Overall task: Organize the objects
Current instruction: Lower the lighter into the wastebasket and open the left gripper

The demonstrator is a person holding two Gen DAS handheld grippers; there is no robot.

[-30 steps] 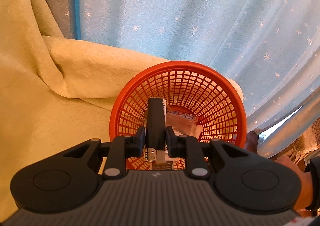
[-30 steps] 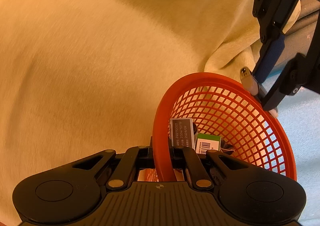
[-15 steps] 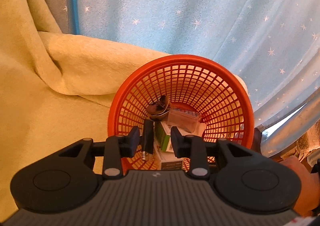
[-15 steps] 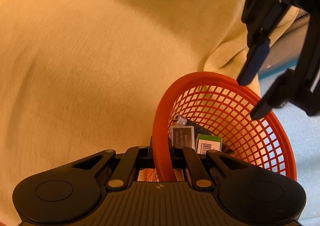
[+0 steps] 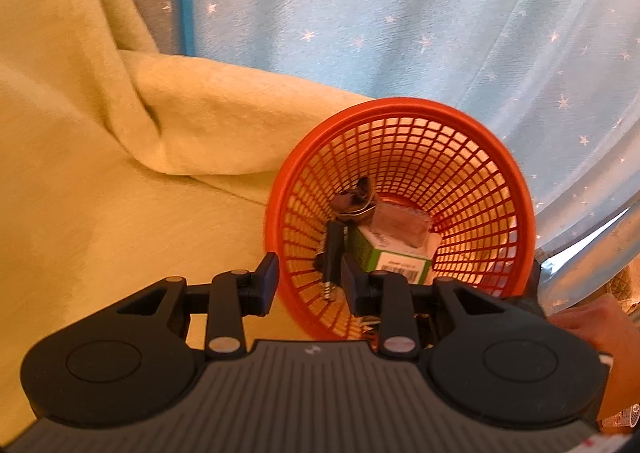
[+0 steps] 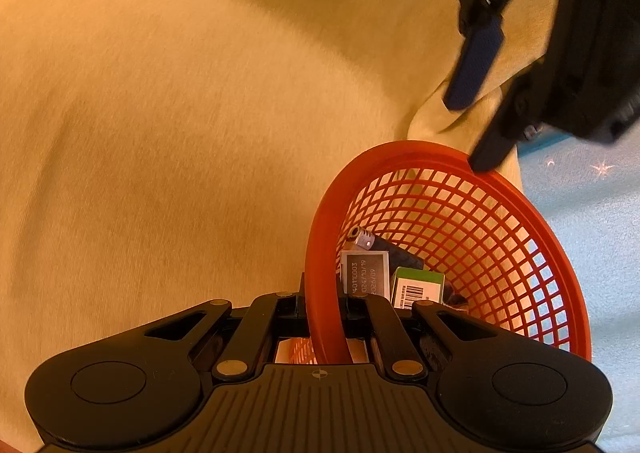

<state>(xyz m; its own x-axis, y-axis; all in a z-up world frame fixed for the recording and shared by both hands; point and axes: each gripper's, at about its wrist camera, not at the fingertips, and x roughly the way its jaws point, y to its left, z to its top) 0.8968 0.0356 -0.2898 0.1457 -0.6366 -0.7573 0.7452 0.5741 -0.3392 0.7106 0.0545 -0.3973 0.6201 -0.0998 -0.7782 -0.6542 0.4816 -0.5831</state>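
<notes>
Holding the basket: our right hand-held gripper (image 6: 323,305) is pinched shut on the rim of the orange basket (image 6: 516,193), low in the middle of the right wrist frame.
Left hand-held gripper (image 5: 307,285): we see it wide open with nothing in it, over the near rim.
Black stick with a metal plug (image 5: 333,249): it lies inside the basket, on the left side.
Green box (image 5: 396,257): it sits in the basket bottom, beside the stick.
Yellow blanket (image 5: 100,193): the basket rests on it.
</notes>
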